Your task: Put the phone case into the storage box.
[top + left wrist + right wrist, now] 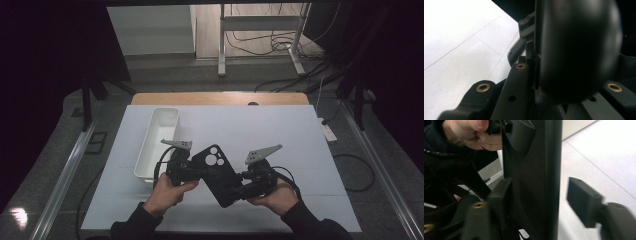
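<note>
A black phone case with a round camera cut-out is held above the white table, tilted, between both grippers. My left gripper grips its upper left edge. In the left gripper view the case stands edge-on and blurred, and the jaws of the left gripper are pressed shut on it. My right gripper is at the case's lower right end. In the right gripper view the case stands between the jaws of the right gripper: the left jaw touches it, the right pad stands clear, open.
A long white tray lies on the white table top just left of the left gripper. The person's left hand shows beyond the case. A wooden table edge lies at the far side.
</note>
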`<control>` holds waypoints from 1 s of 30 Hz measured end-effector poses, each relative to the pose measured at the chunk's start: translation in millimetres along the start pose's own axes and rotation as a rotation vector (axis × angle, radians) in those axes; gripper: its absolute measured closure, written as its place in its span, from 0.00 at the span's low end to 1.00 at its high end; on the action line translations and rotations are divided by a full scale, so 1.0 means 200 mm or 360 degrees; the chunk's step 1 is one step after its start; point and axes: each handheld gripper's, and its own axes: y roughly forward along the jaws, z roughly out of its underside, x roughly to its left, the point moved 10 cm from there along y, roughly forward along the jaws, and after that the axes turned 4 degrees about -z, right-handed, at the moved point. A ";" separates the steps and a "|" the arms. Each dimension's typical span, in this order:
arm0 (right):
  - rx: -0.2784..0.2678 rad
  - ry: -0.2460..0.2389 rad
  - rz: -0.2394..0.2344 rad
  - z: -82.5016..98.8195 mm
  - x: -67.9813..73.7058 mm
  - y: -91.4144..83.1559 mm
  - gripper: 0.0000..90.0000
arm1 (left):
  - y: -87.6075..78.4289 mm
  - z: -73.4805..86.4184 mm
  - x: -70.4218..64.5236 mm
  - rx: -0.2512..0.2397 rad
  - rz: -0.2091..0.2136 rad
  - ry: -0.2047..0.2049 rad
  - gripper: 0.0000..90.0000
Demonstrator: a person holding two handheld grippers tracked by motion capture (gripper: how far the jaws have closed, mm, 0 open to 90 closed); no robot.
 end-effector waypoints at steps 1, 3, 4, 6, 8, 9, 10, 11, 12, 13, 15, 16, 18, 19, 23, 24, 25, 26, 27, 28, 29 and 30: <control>-0.0002 -0.0003 -0.0034 0.00 0.01 0.00 0.62 | 0.00 0.00 0.00 0.0006 0.0004 0.0006 0.94; 0.0001 -0.0008 -0.0058 0.00 0.02 0.00 0.66 | 0.01 0.00 -0.01 0.0009 0.0007 0.0010 0.94; 0.0001 -0.0006 -0.0069 0.00 0.02 0.00 0.69 | 0.01 0.00 -0.01 0.0010 0.0007 0.0014 0.94; 0.0011 0.0007 -0.0105 0.01 0.03 0.00 0.78 | 0.01 0.00 0.00 0.0012 0.0002 0.0010 0.94; 0.0014 0.0009 -0.0123 0.01 0.03 0.00 0.82 | 0.01 0.00 -0.01 0.0010 0.0016 0.0009 0.94; 0.0009 0.0022 -0.0150 0.01 0.03 0.00 0.88 | 0.01 0.00 -0.01 0.0004 0.0026 0.0019 0.93; 0.0009 0.0022 -0.0150 0.01 0.03 0.00 0.88 | 0.01 0.00 -0.01 0.0004 0.0026 0.0019 0.90; -0.0002 0.0030 -0.0196 0.00 0.04 -0.01 0.94 | 0.01 0.00 -0.01 -0.0004 0.0031 0.0020 0.89; 0.0001 0.0032 -0.0206 0.00 0.04 -0.02 0.95 | 0.01 0.00 -0.01 -0.0007 0.0027 0.0024 0.88; 0.0001 0.0032 -0.0206 0.00 0.04 -0.02 0.95 | 0.01 0.00 -0.01 -0.0007 0.0027 0.0024 0.88; 0.0005 0.0027 -0.0200 0.00 0.04 -0.02 0.95 | 0.01 -0.01 -0.02 -0.0014 0.0033 0.0020 0.87; 0.0004 0.0022 -0.0197 0.00 0.04 -0.02 0.95 | 0.01 -0.01 -0.02 -0.0018 0.0029 0.0020 0.86; 0.0000 0.0022 -0.0200 -0.01 0.05 -0.02 0.96 | 0.01 -0.01 -0.01 -0.0024 0.0017 0.0025 0.84; -0.0001 0.0020 -0.0198 -0.01 0.05 -0.02 0.96 | 0.01 -0.01 -0.01 -0.0029 0.0009 0.0024 0.83; -0.0003 -0.0005 -0.0155 -0.01 0.05 -0.02 0.96 | 0.00 -0.02 -0.01 -0.0050 -0.0044 0.0038 0.70; -0.0003 -0.0006 -0.0132 -0.01 0.04 -0.03 0.96 | 0.00 -0.03 0.00 -0.0053 -0.0083 0.0052 0.67; -0.0001 -0.0007 -0.0120 -0.01 0.03 -0.03 0.96 | 0.00 -0.03 0.00 -0.0053 -0.0083 0.0052 0.64; -0.0001 -0.0007 -0.0120 -0.01 0.03 -0.03 0.96 | 0.00 -0.03 0.00 -0.0057 -0.0100 0.0062 0.64; -0.0001 -0.0009 -0.0109 -0.01 0.03 -0.03 0.96 | 0.00 -0.03 0.01 -0.0058 -0.0127 0.0075 0.60; -0.0004 -0.0009 -0.0100 -0.01 0.02 -0.03 0.96 | 0.00 -0.03 0.01 -0.0059 -0.0152 0.0084 0.57; -0.0011 -0.0015 -0.0093 -0.01 0.02 -0.03 0.96 | 0.00 -0.03 0.02 -0.0054 -0.0175 0.0091 0.55; -0.0016 -0.0017 -0.0084 -0.01 0.02 -0.03 0.96 | 0.00 -0.04 0.02 -0.0057 -0.0202 0.0093 0.51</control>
